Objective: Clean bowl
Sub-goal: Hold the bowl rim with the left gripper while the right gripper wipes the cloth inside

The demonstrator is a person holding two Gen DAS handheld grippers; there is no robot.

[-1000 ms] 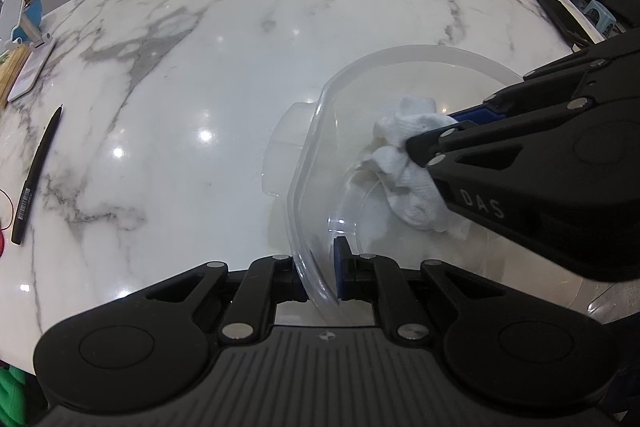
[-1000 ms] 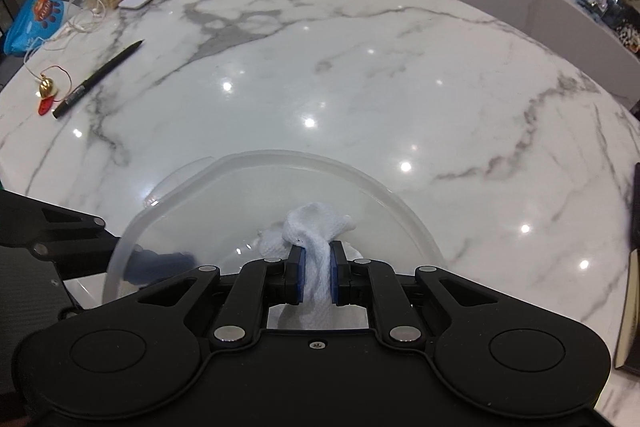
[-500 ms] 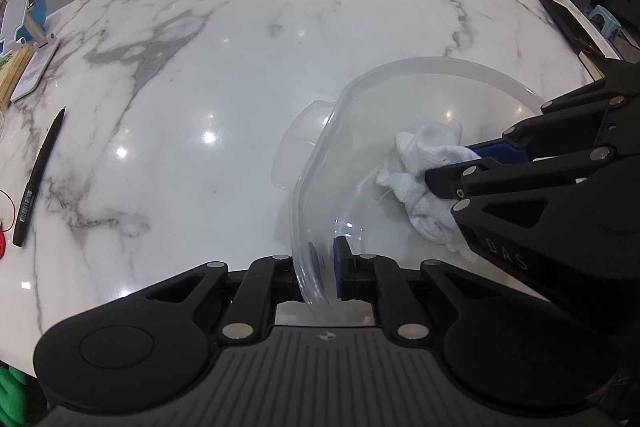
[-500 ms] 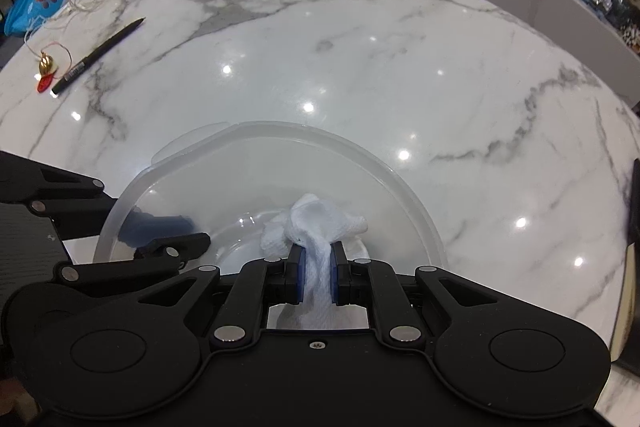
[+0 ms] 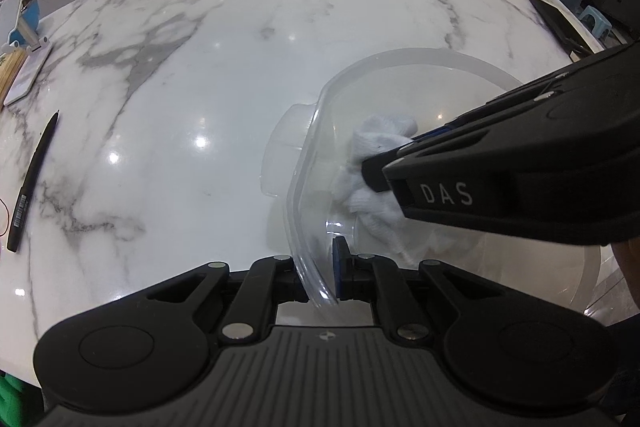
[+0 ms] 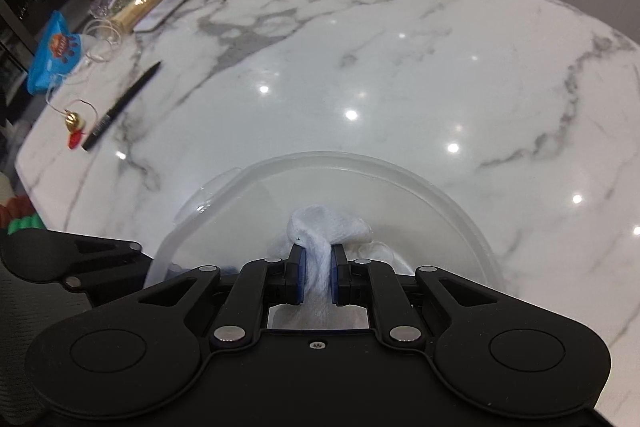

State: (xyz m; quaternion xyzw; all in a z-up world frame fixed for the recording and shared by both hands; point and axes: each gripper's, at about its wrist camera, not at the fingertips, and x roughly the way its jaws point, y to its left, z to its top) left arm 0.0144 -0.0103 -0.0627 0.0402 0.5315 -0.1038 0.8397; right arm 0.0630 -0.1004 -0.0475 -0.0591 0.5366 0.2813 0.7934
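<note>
1. Bowl [image 5: 416,67] sits on the table [image 5: 224,75], tilted; left claw [image 5: 320,275] pinches its near rim.
2. Right claw [image 6: 317,273] is clamped on the cloth [image 6: 326,227], inside the bowl.
3. Clear plastic: probably light, slick, slightly flexible. Rim is the best hold.

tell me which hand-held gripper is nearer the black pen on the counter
Left. The left hand-held gripper clamps the bowl rim on the side facing the black pen; the right hand-held gripper, holding the cloth, is inside the bowl, farther off.
</note>
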